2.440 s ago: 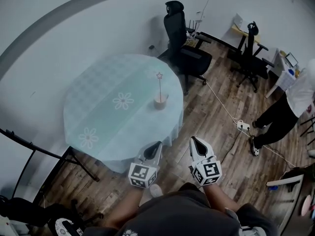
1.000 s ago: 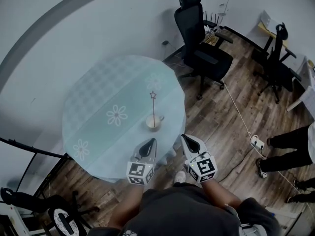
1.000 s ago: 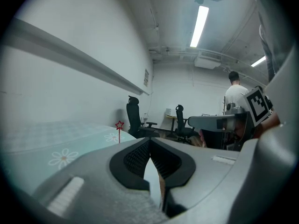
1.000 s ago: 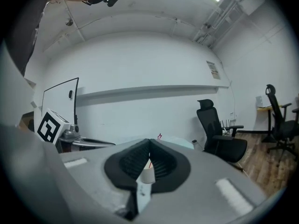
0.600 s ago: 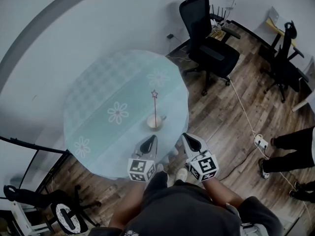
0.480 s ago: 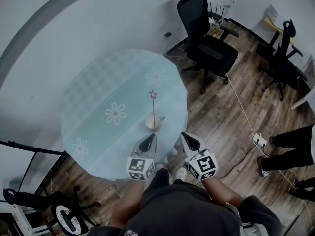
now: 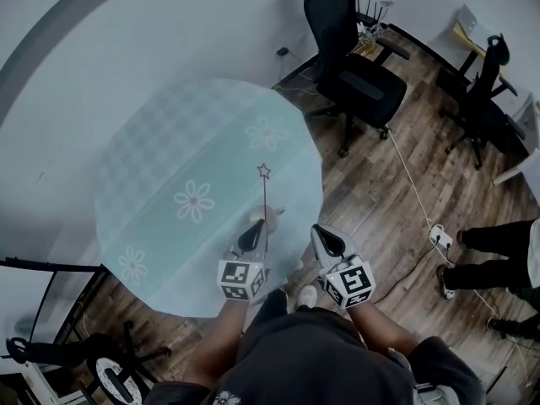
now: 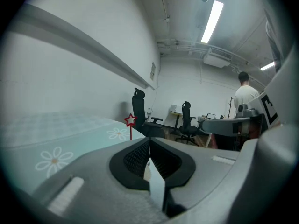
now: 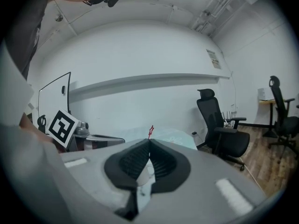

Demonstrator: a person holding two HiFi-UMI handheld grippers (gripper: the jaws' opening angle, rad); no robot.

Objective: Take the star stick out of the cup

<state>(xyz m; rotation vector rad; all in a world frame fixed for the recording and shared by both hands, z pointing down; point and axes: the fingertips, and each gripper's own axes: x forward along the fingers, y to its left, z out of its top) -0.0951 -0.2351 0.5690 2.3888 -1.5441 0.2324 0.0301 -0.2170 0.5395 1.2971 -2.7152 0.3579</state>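
A thin stick with a red star (image 7: 264,170) stands upright in a pale cup (image 7: 272,217) near the front edge of a round table with a teal flowered cloth (image 7: 169,167). My left gripper (image 7: 251,234) is shut and empty, its tip right beside the cup and partly hiding it. In the left gripper view the star (image 8: 130,120) shows just above the closed jaws of the left gripper (image 8: 149,141). My right gripper (image 7: 325,240) is shut and empty, off the table's edge to the right of the cup. The star (image 9: 150,131) rises above the right gripper (image 9: 149,141).
A black office chair (image 7: 350,66) stands beyond the table at the right, with a second chair (image 7: 481,91) further right. A person's legs (image 7: 498,243) and a cable with a power strip (image 7: 437,239) are on the wood floor at the right. A black stand (image 7: 51,268) is at the left.
The table and cup have drawn closer as the person stepped up. Both grippers have advanced, and the left one now reaches the cup. Both stay shut.
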